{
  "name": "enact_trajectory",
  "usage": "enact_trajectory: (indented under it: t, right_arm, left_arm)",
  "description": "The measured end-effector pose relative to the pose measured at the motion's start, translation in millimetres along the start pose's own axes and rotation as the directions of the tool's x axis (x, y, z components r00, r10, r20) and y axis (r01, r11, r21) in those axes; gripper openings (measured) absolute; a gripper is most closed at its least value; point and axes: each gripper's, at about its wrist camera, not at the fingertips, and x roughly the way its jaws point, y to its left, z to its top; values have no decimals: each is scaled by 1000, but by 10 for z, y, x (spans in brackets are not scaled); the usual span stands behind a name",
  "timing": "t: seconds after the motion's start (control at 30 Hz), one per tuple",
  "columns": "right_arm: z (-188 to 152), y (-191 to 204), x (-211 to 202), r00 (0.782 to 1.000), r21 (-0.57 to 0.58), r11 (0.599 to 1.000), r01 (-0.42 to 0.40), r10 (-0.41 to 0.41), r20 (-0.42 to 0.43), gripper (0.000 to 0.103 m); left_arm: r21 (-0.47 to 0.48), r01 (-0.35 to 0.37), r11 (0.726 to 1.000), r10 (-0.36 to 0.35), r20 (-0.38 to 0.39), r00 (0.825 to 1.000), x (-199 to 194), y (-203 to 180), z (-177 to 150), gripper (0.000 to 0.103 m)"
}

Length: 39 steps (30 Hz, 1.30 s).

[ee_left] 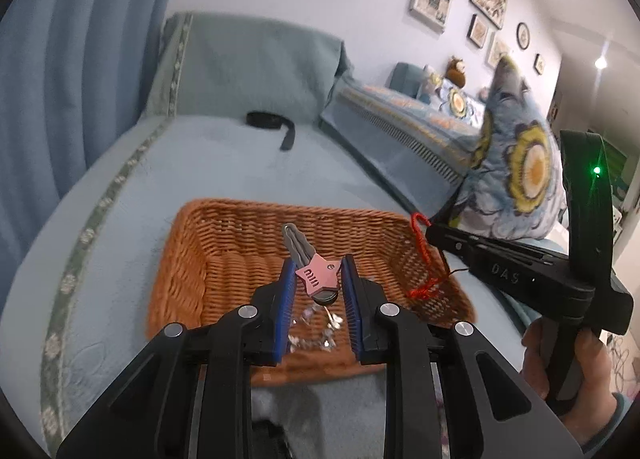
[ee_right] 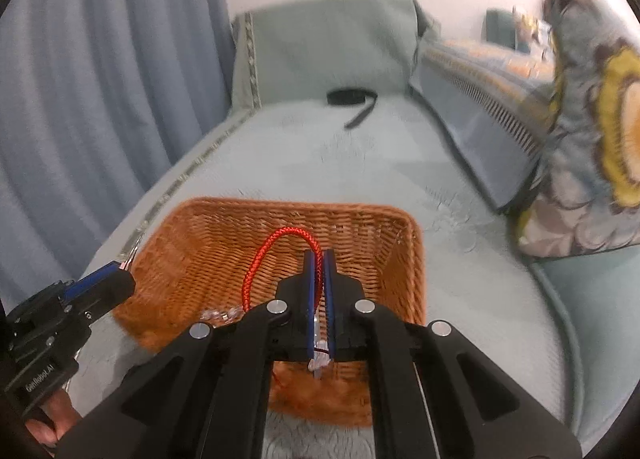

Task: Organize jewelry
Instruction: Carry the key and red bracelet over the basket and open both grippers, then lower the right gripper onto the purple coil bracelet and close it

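Observation:
A brown wicker basket [ee_left: 224, 259] [ee_right: 208, 235] sits on a pale blue sofa seat. My left gripper [ee_left: 318, 265] is shut on a pink star hair clip [ee_left: 316, 277] with a grey metal prong, held over the basket. A clear crystal bracelet [ee_left: 316, 329] lies on the basket floor below it. My right gripper [ee_right: 319, 255] is shut on a red braided cord bracelet [ee_right: 276, 247], whose loop arches over the basket; clear beads [ee_right: 220, 315] hang at its end. The right gripper [ee_left: 430, 233] also shows in the left view, with the red cord [ee_left: 424, 259] hanging from it.
A black strap [ee_left: 272, 123] [ee_right: 352, 99] lies at the far end of the seat. Floral cushions [ee_left: 520, 163] [ee_right: 592, 139] stand to the right. A blue curtain [ee_left: 60, 59] hangs at the left. The sofa back [ee_left: 256, 67] rises behind.

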Motion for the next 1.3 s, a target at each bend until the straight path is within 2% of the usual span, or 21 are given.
enact_trajectory:
  t: [0.3, 0.47, 0.53, 0.6, 0.63, 0.67, 0.9, 1.03, 1.13, 1.3]
  right_arm:
    - [-111, 5, 558, 989, -19, 998, 60, -62, -131, 3]
    - [-172, 14, 581, 987, -23, 998, 62, -65, -150, 4]
    - [-181, 21, 554, 986, -21, 998, 55, -58, -155, 7]
    - [-199, 2, 489, 988, -8, 999, 43, -44, -149, 18]
    - [-210, -10, 432, 990, -2, 999, 35, -35, -138, 28]
    - [-223, -16, 361, 992, 0, 1000, 27, -27, -124, 32]
    - [-408, 69, -310, 998, -23, 999, -42, 40, -47, 32]
    - [-609, 133, -691, 997, -47, 996, -72, 71, -23, 32]
    - [-818, 138, -955, 997, -64, 995, -80, 80, -2, 32]
    - [-1165, 33, -1151, 996, -49, 995, -89, 89, -1, 32]
  left_arm:
    - [10, -16, 1000, 17, -67, 998, 400, 56, -63, 22]
    - [15, -14, 1000, 15, -70, 997, 428, 47, -84, 22]
    - [16, -7, 1000, 8, -69, 998, 393, 40, -94, 29]
    - [17, 8, 1000, -6, -64, 998, 305, 26, -104, 34]
    - [16, 16, 1000, -15, -61, 998, 255, 17, -107, 36]
    - [13, 23, 1000, -22, -53, 998, 191, 5, -107, 40]
    - [5, 53, 999, -53, 43, 998, -575, -78, -125, 43]
    - [13, 62, 998, -63, 65, 996, -936, -141, -249, 43]
    - [7, 63, 998, -63, 65, 996, -1157, -178, -424, 43]
    - [-19, 52, 998, -51, 37, 998, -1355, -161, -779, 43]
